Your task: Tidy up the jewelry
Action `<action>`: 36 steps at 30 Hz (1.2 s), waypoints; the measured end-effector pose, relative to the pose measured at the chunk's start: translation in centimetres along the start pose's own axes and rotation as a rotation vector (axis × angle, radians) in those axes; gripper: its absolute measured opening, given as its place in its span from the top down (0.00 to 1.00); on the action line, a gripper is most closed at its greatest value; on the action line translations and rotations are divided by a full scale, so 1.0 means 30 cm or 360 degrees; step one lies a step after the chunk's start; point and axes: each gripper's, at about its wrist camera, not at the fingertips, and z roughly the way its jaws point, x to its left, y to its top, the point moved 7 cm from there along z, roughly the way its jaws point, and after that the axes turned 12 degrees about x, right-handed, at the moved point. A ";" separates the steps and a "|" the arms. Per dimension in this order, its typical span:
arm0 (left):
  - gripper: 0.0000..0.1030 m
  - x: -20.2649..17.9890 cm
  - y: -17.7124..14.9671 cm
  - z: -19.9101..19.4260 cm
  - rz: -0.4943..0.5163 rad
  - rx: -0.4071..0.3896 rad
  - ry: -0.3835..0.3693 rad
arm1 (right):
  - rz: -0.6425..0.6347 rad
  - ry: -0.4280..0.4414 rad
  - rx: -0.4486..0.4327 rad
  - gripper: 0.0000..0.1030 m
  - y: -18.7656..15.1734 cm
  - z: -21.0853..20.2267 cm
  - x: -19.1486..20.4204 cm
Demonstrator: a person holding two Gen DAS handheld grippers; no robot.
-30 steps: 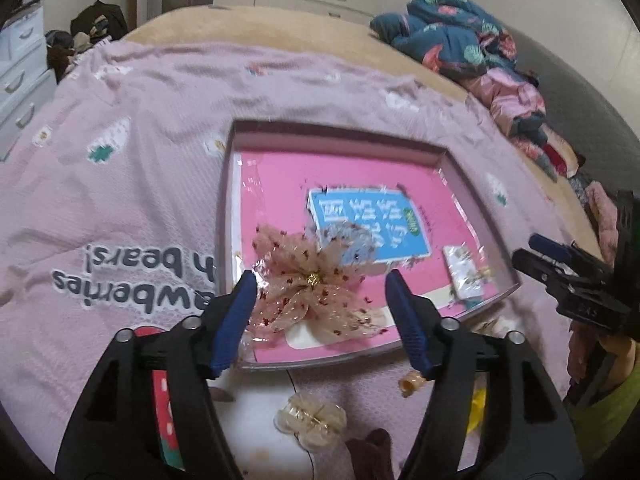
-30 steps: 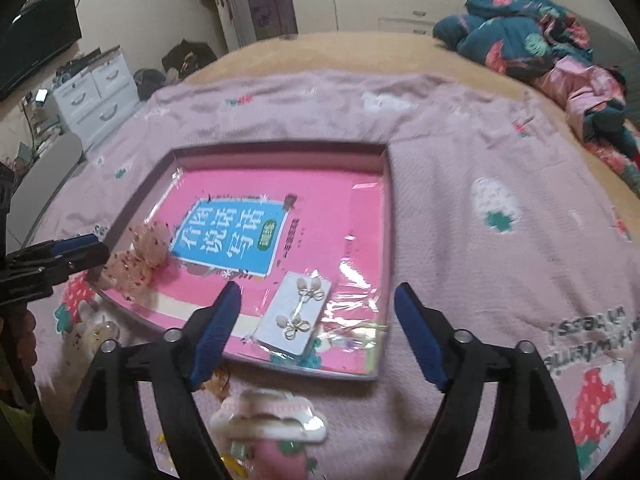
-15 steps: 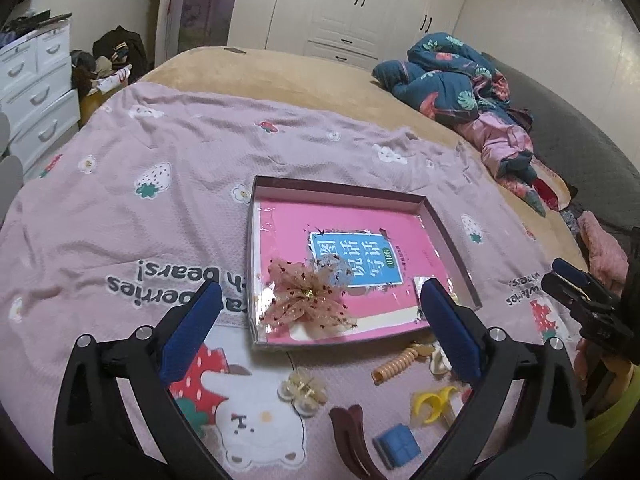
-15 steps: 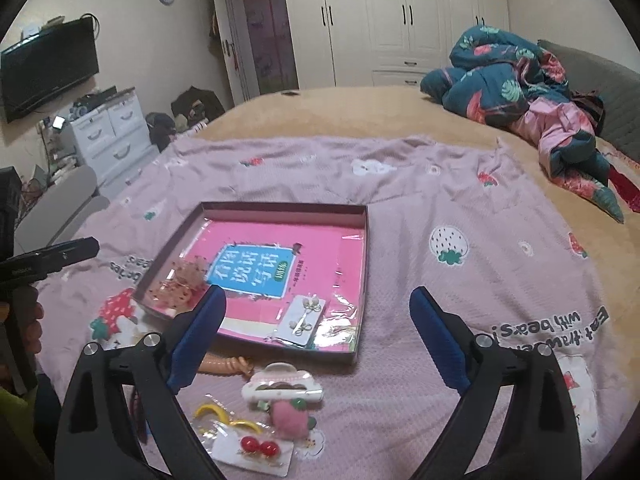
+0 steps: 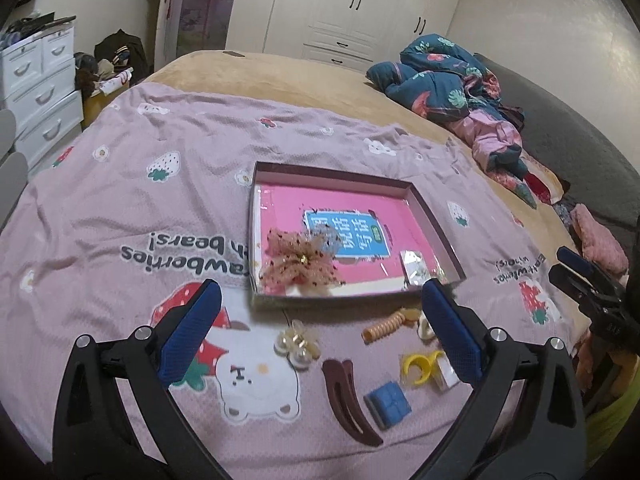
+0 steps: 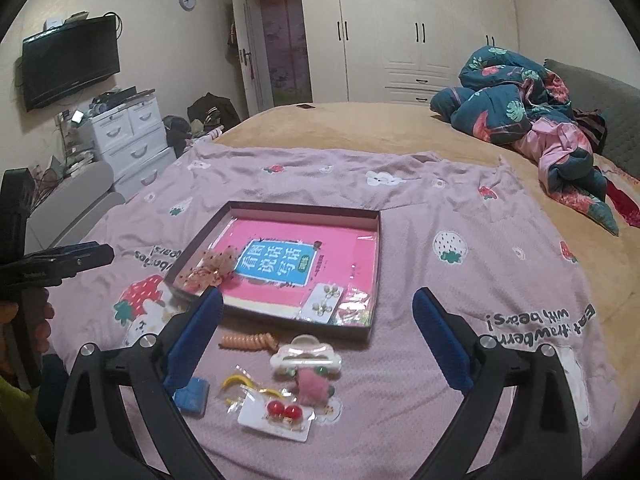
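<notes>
1. The left gripper [image 5: 320, 312] is held wide open above the pink bedspread [image 5: 120, 208], nothing between its blue fingers [image 5: 192, 328].
2. The right gripper [image 6: 318, 320] is likewise spread wide and empty; it is also seen at the right edge of the left wrist view.
3. A shallow box [image 6: 378, 248] lies on the bedspread, lined with a pink book bearing a blue label [image 6: 280, 262].
4. Inside the box, a sheer pink bow [image 5: 300, 262] with dark specks rests at the near left corner, and a card of pearl earrings [image 6: 325, 300] (wrapped in clear film) lies at the near right.
5. Outside the box, near its front wall, an orange spiral hair tie [image 6: 248, 340] and a white claw clip [image 6: 306, 358] lie on the bedspread.
6. Closer to the grippers are found a pearl clip [image 5: 297, 345], a brown snap clip [image 5: 348, 396], a small blue square piece [image 5: 387, 398], a yellow ring-shaped piece [image 5: 416, 368] and a card with two red earrings [image 6: 282, 414].
7. A pink fluffy item [image 6: 310, 386] lies just under the white claw clip; whether the two are joined cannot be told.
8. A crumpled dark floral quilt [image 6: 512, 108] sits at the far right of the bed.
</notes>
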 end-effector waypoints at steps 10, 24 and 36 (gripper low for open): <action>0.09 -0.025 -0.117 0.001 0.0051 0.0056 0.0016 | -0.0030 -0.0009 0.0039 0.07 -0.088 -0.020 0.027; 0.09 -0.048 -0.246 0.038 0.0088 0.0161 0.0044 | -0.0027 -0.0011 0.0130 0.07 -0.217 0.003 0.034; 0.09 -0.050 -0.356 0.090 0.0073 0.0282 0.0014 | -0.0029 -0.0022 0.0213 0.07 -0.300 0.043 0.032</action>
